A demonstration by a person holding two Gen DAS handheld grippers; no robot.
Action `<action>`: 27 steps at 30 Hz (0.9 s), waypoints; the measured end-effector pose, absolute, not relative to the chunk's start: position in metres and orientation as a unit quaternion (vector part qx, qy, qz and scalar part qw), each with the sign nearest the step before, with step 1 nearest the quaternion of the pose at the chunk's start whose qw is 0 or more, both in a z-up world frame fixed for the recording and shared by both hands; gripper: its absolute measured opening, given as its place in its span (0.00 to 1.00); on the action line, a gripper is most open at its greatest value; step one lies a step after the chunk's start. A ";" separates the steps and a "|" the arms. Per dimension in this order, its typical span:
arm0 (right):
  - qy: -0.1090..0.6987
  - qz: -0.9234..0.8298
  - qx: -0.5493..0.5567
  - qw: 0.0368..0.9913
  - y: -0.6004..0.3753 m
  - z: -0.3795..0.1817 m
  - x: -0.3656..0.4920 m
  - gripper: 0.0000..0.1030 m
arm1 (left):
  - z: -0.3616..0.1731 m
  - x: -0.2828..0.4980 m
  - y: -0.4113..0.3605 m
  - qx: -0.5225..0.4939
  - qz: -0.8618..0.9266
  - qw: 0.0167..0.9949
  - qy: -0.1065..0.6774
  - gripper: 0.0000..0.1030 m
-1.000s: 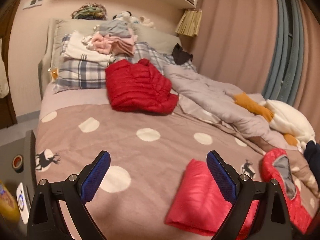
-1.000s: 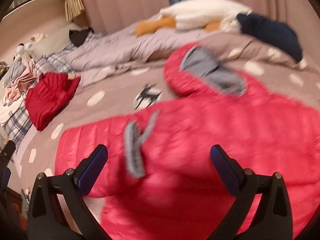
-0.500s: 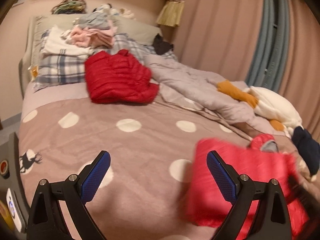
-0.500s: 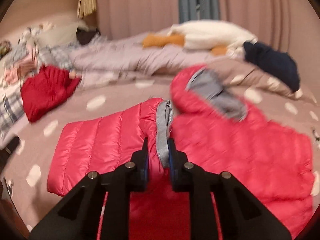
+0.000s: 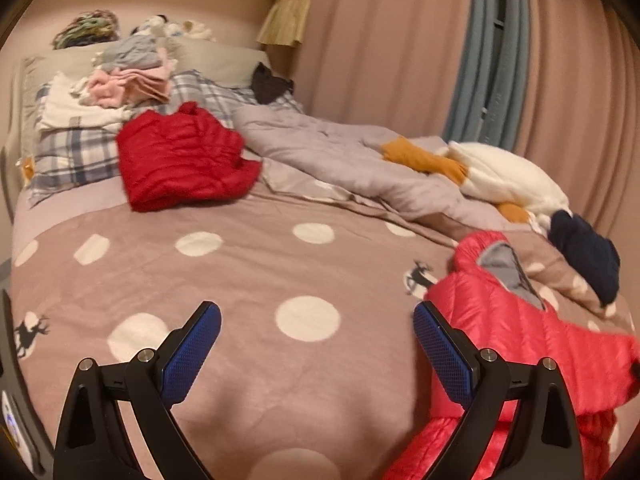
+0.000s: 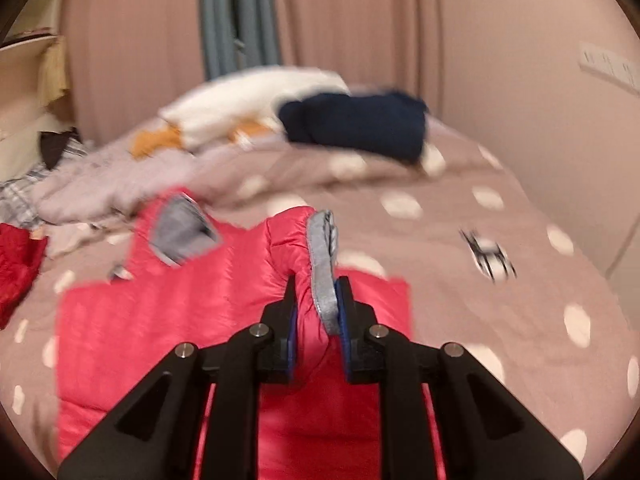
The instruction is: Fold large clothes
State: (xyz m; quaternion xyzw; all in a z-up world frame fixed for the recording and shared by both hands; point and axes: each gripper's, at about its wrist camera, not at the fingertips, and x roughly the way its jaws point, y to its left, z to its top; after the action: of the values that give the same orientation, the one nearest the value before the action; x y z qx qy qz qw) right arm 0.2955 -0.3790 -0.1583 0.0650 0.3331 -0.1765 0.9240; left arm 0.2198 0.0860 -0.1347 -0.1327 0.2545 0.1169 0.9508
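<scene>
The right gripper (image 6: 316,300) has just clamped the pink puffer jacket's (image 6: 168,320) grey-trimmed sleeve cuff (image 6: 322,264) and swung it toward 12 o'clock across the body on the polka-dot duvet (image 5: 248,272): 1 sleeve is folding inward. The left gripper (image 5: 316,344) hovers open and empty, the jacket at its 3 o'clock.

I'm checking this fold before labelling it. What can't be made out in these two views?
- Pink jacket: lower part cut off by the frame edge and hidden behind the right gripper, right wrist view.
- Hood: motion-blurred there.
- Cuff: how much is clamped is hidden by the jaws.
- Left gripper: open; its fingers hide the jacket's near edge, left wrist view.
</scene>
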 end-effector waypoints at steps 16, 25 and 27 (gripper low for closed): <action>0.319 -0.168 0.053 0.931 -0.377 -0.161 0.281 0.55 | -0.149 0.245 0.019 -0.100 -0.043 0.949 0.295 0.53; 0.377 -0.147 0.019 0.914 -0.374 -0.217 0.305 0.28 | -0.197 0.271 -0.012 -0.044 -0.055 0.929 0.363 0.33; 0.378 -0.148 0.009 0.914 -0.375 -0.228 0.307 0.26 | -0.201 0.274 -0.012 -0.049 -0.060 0.927 0.366 0.33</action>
State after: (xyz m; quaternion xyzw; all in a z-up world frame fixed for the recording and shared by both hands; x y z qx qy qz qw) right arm 0.3074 -0.3749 -0.2281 0.0094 0.3783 -0.1476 0.9138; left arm 0.2737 -0.0119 -0.2007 -0.0495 0.3664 -0.0601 0.9272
